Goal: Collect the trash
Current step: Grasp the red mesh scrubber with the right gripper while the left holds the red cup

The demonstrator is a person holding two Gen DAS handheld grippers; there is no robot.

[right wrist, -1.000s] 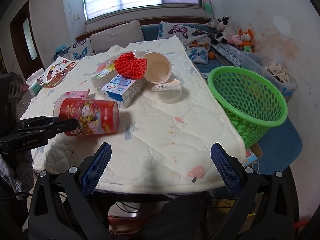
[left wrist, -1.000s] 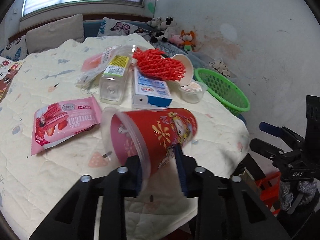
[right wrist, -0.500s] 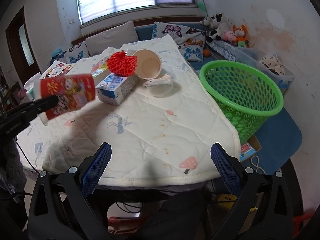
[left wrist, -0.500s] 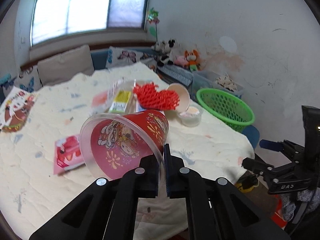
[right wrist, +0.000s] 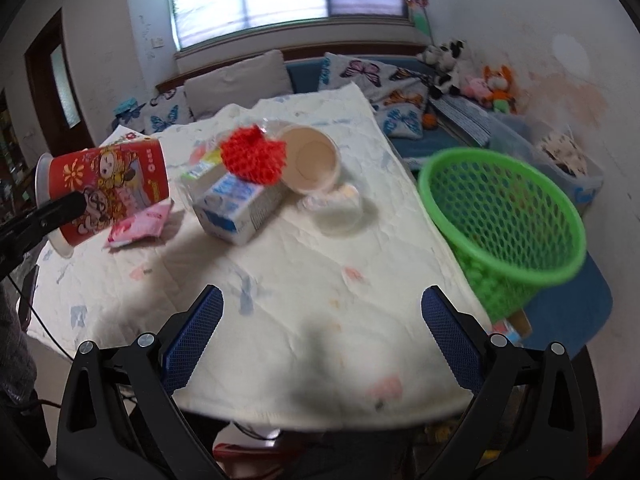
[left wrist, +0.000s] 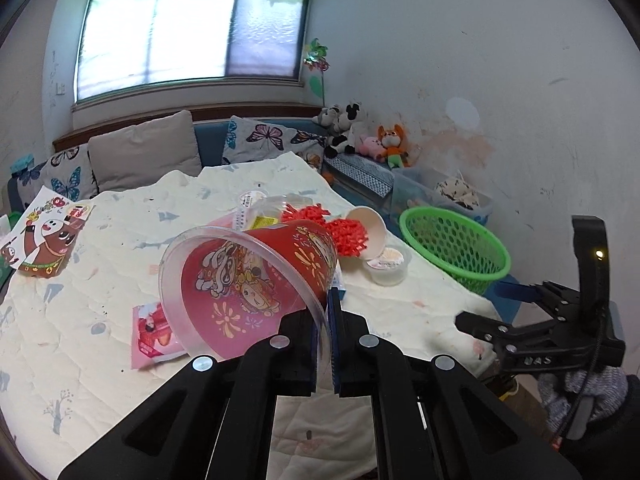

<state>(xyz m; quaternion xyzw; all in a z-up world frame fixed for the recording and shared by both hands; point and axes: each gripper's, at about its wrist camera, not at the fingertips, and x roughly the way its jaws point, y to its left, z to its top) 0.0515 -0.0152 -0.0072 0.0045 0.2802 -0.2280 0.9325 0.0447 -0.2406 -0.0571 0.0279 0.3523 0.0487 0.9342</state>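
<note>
The red cup point(left wrist: 256, 280) is held clear above the tabletop point(left wrist: 100, 280), its thin transparent rim pinched between the clenched left tongs point(left wrist: 324, 320); the right tongs point(right wrist: 320, 328) are spread wide and empty. The cup is judged light, thin-walled and easily crushed, so a gentle rim grip is best kept until the green basket point(right wrist: 504, 216) is reached.
</note>
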